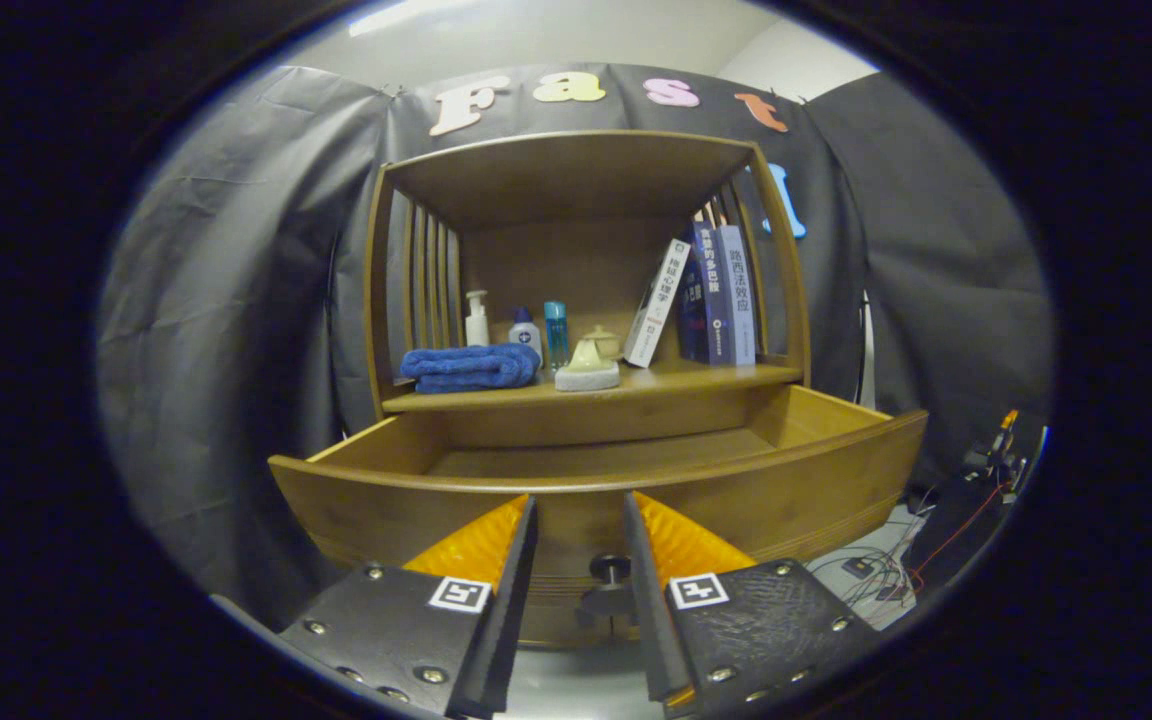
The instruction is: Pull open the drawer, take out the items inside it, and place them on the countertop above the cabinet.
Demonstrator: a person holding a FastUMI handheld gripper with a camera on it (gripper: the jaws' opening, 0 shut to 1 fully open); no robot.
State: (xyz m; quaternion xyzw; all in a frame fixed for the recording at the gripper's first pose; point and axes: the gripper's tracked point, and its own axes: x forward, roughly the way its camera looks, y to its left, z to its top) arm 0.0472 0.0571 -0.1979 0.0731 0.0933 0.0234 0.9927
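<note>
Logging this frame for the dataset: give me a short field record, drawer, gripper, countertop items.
drawer: pulled open, visible floor bare
knob: between the fingers, no contact seen
gripper: open, fingers either side of the knob
countertop: above the drawer, holds the items below
blue towel: folded, far left
bottles: three, behind the towel
teapot: pale, mid-shelf
books: right side, one leaning

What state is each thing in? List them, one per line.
drawer: pulled open, visible floor bare
drawer knob: between the tool's fingers, not gripped
tool: open
blue towel: folded, on the countertop
books: standing, the nearest one leaning
pump bottle: upright behind the towel
</note>
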